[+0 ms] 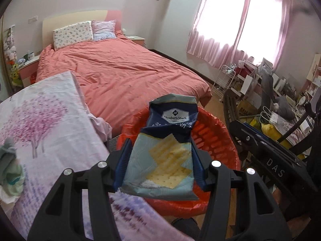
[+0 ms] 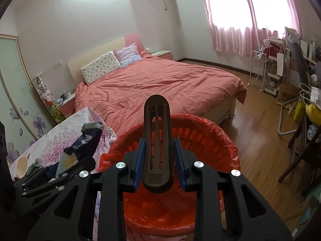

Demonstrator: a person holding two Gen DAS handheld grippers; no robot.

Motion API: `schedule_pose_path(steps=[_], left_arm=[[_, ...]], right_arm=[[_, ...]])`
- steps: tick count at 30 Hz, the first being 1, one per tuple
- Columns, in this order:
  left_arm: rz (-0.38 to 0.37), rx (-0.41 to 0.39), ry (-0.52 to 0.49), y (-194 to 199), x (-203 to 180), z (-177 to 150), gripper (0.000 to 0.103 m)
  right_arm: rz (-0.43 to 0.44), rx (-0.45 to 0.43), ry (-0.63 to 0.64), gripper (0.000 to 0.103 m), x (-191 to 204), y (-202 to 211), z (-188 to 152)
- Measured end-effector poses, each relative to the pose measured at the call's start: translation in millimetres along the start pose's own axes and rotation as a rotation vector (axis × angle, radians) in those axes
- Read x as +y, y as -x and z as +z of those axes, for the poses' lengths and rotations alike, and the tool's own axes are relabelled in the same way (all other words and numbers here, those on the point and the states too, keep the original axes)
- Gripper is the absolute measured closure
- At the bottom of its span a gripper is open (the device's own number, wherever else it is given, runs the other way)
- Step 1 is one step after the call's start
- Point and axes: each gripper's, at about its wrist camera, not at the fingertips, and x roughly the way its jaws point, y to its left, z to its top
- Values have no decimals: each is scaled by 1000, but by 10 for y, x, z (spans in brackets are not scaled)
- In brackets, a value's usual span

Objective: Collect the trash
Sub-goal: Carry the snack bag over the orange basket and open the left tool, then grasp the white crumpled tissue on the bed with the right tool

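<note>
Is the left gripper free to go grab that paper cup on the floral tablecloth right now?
Probably not: the left gripper is shut on a blue cracker wrapper over the red-lined bin. The paper cup lies unobstructed, once the wrapper drops.

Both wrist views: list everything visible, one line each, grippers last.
cracker bag: 1, blue, in left gripper over the bin
black clip: 1, black, in right gripper over the bin
bin: 1, red liner, on the floor by the bed
bed: 1, salmon cover, behind the bin
pillows: 2, floral and pink, at the headboard
table: 1, floral cloth, left of the bin
cup: 1, cream, on the table
curtains: pink, at the window
left gripper: shut on the bag
right gripper: shut on the clip
</note>
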Motion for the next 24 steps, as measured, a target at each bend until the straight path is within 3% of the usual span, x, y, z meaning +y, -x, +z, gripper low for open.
schedule_pose_path(steps=[3, 5, 9, 12, 24], left_arm=[[-1, 18, -5, -121, -29, 17, 44], [10, 28, 0, -188, -5, 23, 34], [37, 43, 13, -222, 102, -8, 32], [76, 43, 9, -169, 179, -65, 30], [223, -16, 28, 605, 594, -308, 27]], right_arm=[[13, 18, -31, 73, -73, -68, 31], [16, 34, -69, 70, -149, -103, 33], [-11, 29, -78, 57, -202, -52, 16], [-35, 24, -55, 57, -169, 3, 12], [-3, 28, 51, 57, 332, 208, 23]])
